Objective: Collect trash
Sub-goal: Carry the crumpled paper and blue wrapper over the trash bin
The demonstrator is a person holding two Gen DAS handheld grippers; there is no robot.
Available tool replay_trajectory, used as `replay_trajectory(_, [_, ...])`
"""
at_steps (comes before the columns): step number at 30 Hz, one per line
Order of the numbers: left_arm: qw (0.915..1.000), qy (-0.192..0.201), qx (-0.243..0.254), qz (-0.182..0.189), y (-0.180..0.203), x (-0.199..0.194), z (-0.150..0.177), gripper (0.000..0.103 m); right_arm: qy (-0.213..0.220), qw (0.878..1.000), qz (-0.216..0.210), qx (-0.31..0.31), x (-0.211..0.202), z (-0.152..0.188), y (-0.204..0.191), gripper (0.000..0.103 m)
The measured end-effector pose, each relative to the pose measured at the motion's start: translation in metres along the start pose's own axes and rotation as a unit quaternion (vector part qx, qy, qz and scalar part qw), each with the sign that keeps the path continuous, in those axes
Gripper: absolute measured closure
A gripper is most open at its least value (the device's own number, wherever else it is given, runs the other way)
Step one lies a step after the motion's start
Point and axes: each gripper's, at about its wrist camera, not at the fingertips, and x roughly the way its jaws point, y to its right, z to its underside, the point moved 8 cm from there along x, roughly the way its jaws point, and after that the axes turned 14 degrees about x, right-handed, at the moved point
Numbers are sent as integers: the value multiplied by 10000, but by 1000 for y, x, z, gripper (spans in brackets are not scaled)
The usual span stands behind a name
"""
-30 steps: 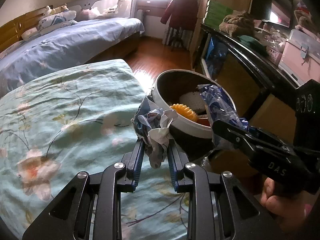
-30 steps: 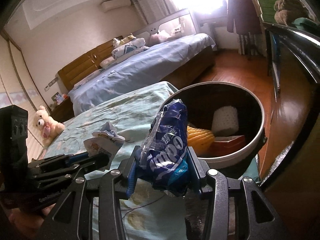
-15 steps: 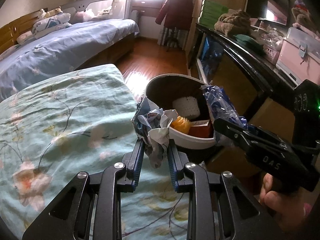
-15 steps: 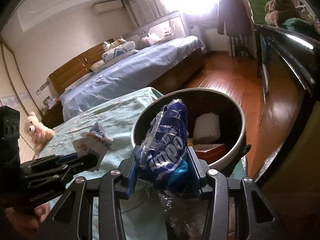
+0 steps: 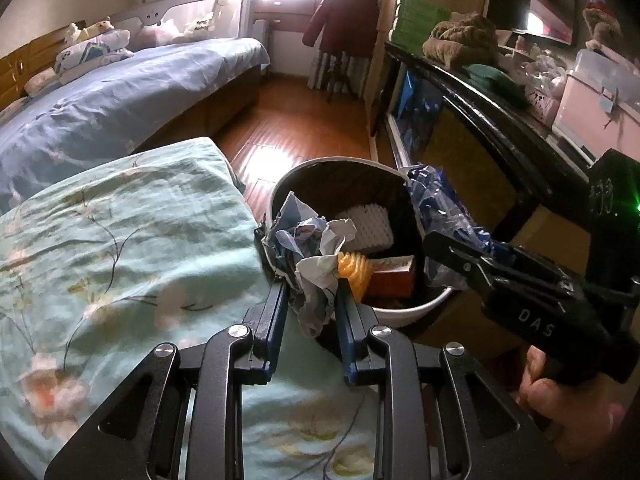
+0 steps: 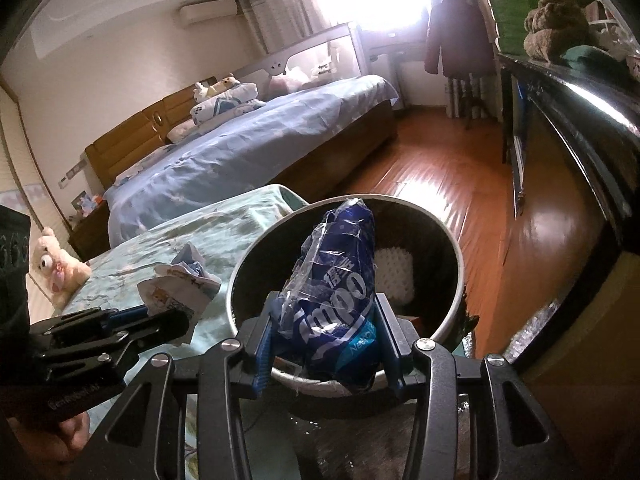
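Crumpled white-and-blue paper wad (image 5: pixel 316 256), clamped in the left hand-held gripper (image 5: pixel 310 292), hanging right at the 9 o'clock rim of the round white-rimmed dark trash bin (image 5: pixel 404 310). Crinkly blue plastic wrapper with white lettering (image 6: pixel 334 292) squeezed upright in the right hand-held gripper (image 6: pixel 328 332), over the bin's near edge at 6 o'clock. Both pointing down at a slant, side by side. Inside the bin: white bumpy foam pad (image 5: pixel 366 226), yellow ribbed thing (image 5: pixel 354 274), orange-red box (image 5: pixel 390 278), all partly hidden behind the held trash. Only a bit of the person's hand (image 5: pixel 560 408) visible, cut off at 4 o'clock.
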Motion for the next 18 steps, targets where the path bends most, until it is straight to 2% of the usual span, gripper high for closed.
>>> replay_trajectory(18, [9999,-78,105,9,5,22,-21,81,-19,9998,166,128,16,-17,12,58])
